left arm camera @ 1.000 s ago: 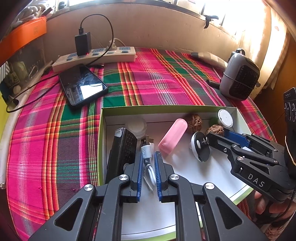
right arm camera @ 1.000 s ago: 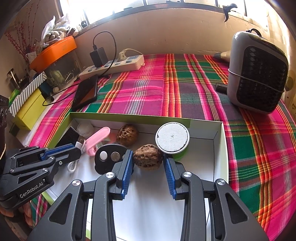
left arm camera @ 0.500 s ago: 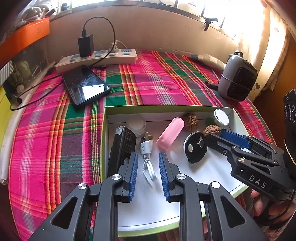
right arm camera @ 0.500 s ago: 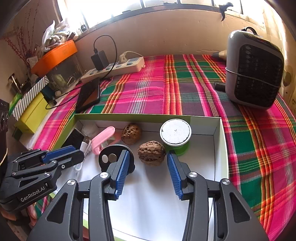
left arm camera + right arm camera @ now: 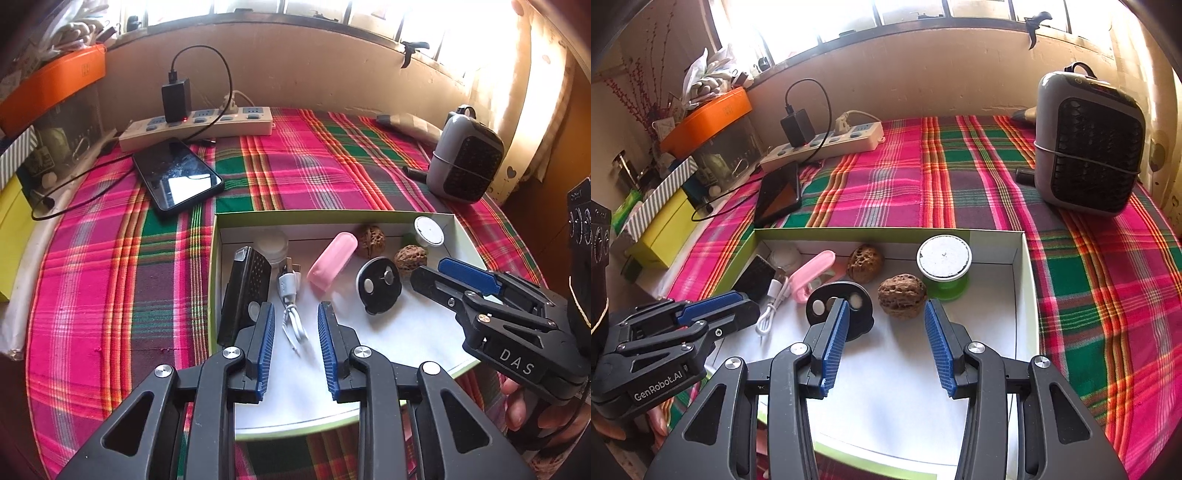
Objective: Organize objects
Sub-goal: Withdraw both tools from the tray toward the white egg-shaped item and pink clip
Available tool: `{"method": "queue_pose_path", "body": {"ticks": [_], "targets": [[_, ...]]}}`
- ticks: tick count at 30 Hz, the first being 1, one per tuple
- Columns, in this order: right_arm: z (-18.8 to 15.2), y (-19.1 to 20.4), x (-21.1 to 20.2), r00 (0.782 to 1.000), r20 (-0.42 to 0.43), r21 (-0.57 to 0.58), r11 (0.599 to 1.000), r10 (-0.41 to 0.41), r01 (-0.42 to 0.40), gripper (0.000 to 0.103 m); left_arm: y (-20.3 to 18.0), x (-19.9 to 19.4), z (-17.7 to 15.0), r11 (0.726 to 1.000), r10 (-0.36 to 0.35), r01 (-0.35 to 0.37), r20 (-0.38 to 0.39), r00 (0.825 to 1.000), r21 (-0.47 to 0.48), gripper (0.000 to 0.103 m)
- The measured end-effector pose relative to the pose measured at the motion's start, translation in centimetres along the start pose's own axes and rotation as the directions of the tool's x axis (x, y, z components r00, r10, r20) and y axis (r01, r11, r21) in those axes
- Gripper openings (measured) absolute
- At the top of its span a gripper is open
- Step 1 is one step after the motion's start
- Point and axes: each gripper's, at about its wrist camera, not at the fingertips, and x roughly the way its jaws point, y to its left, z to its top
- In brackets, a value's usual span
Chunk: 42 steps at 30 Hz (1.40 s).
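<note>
A green-rimmed white box (image 5: pixel 216 258) (image 5: pixel 1027 280) on the plaid cloth holds a black device (image 5: pixel 245 291), a white cable (image 5: pixel 291 314) (image 5: pixel 772 306), a pink case (image 5: pixel 332 262) (image 5: pixel 812 275), a black disc (image 5: pixel 378 290) (image 5: pixel 857 299), two walnuts (image 5: pixel 410 258) (image 5: pixel 901 295) (image 5: pixel 865 263) and a green spool (image 5: pixel 427 232) (image 5: pixel 945 266). My left gripper (image 5: pixel 295 314) is open above the cable, not touching it. My right gripper (image 5: pixel 884 314) is open just short of the near walnut.
On the cloth behind the box lie a phone (image 5: pixel 177 181) (image 5: pixel 779 192), a power strip with charger (image 5: pixel 195 123) (image 5: pixel 827 142) and a grey heater (image 5: pixel 463 162) (image 5: pixel 1087 147). Yellow and orange boxes (image 5: pixel 665 225) stand at the left edge.
Both grippers opened and drew back. The left let go of the white cable; the right came off the walnut. Both objects lie in the box.
</note>
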Motion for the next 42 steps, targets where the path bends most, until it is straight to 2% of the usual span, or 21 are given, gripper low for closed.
{"method": "queue_pose_path", "body": {"ticks": [12, 42], "targets": [[-1.0, 0.8, -1.7, 1.0, 0.02, -0.019, 1.0, -0.008, 0.008, 0.044, -0.9, -2.4, -1.4, 0.999, 0.026, -0.027, 0.045, 0.999, 0.021, 0.022], [-4.9, 2.7, -6.0, 0.997, 0.082, -0.069, 0.998, -0.009, 0.015, 0.044, -2.1, -6.8, -6.4, 0.998, 0.051, -0.056, 0.103, 0.993, 0.041, 0.022]]}}
